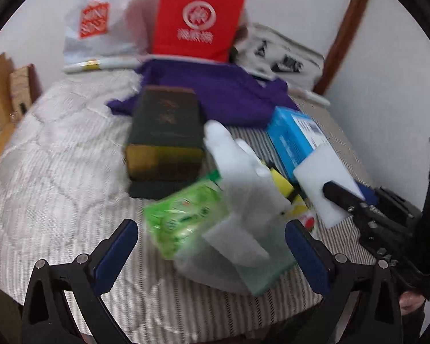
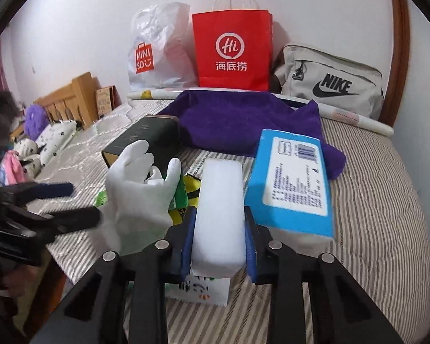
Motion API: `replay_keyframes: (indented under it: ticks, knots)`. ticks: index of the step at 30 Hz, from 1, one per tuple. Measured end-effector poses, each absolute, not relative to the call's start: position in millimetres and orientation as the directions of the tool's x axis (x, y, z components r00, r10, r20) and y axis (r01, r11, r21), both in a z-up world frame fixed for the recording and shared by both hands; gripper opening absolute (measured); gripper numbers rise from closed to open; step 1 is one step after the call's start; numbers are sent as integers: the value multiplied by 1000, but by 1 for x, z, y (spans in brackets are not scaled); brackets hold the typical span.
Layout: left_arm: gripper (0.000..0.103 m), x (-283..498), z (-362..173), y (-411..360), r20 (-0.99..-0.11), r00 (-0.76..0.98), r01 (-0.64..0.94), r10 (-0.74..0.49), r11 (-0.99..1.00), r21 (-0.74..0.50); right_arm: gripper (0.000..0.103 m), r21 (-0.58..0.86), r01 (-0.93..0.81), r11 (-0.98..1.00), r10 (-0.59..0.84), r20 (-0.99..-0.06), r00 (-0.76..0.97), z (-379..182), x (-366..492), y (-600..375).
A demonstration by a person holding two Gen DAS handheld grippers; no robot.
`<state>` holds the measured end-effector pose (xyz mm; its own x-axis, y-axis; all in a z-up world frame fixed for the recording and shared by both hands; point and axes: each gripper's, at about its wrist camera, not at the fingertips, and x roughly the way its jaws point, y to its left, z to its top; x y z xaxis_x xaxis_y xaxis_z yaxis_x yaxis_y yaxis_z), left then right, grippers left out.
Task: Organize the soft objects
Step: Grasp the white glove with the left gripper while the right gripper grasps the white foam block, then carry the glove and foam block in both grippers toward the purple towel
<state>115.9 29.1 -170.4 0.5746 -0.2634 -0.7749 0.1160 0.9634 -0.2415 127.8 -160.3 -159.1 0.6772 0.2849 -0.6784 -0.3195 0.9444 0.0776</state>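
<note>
Left gripper (image 1: 212,239): jaws stand wide apart, nothing pressed. Between and just ahead of them lie a green packet (image 1: 183,219) and a stuffed white glove (image 1: 243,183); this view is blurred, and contact cannot be confirmed.

Right gripper (image 2: 219,238): jaws clamped on a white foam block (image 2: 219,200), pads bearing on its two long sides near the rear end. The block projects forward from the fingers, over the striped bed cover (image 2: 372,229).

Step in hand, judged: securing the block for removal. Keep the squeeze light, since foam will dent. Lift straight up before travelling, as the blue box (image 2: 295,183) lies just right of the block and the glove just left. The left gripper should centre on one item only before closing.

Containers, beyond the grippers: white plastic bag (image 2: 160,54), red paper bag (image 2: 232,51), grey Nike bag (image 2: 329,86). Contents of all three are not visible.
</note>
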Motion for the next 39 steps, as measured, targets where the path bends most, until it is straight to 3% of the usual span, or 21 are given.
replay_keyframes:
  ticks: [8, 18, 23, 25, 30, 33, 39]
  knots:
    - [103, 125, -175, 5, -781, 581, 162, -229, 973, -165, 30, 43, -303, 952, 253, -670, 698, -154, 106, -183]
    - [101, 131, -184, -20, -786, 588, 203, -193, 975, -87, 29, 35, -241, 970, 191, -724, 663, -183, 87, -217]
    - [85, 131, -188, -22, -770, 619, 178, -154, 983, -53, 29, 22, -220, 975, 164, -741, 652, -197, 87, -223]
    - [54, 133, -185, -17, -765, 619, 179, -175, 981, -80, 29, 16, -214, 977, 155, -742, 652, -201, 87, -223]
    - [29, 134, -176, -7, -739, 619, 206, -267, 963, -175, 29, 40, -207, 977, 167, -747, 643, -207, 88, -224]
    - [20, 130, -169, -6, -739, 606, 232, -295, 954, -191, 30, 45, -208, 977, 171, -746, 644, -207, 89, -224]
    - [16, 122, -159, -3, -742, 615, 217, -269, 961, -168, 30, 50, -207, 977, 173, -752, 636, -207, 92, -222]
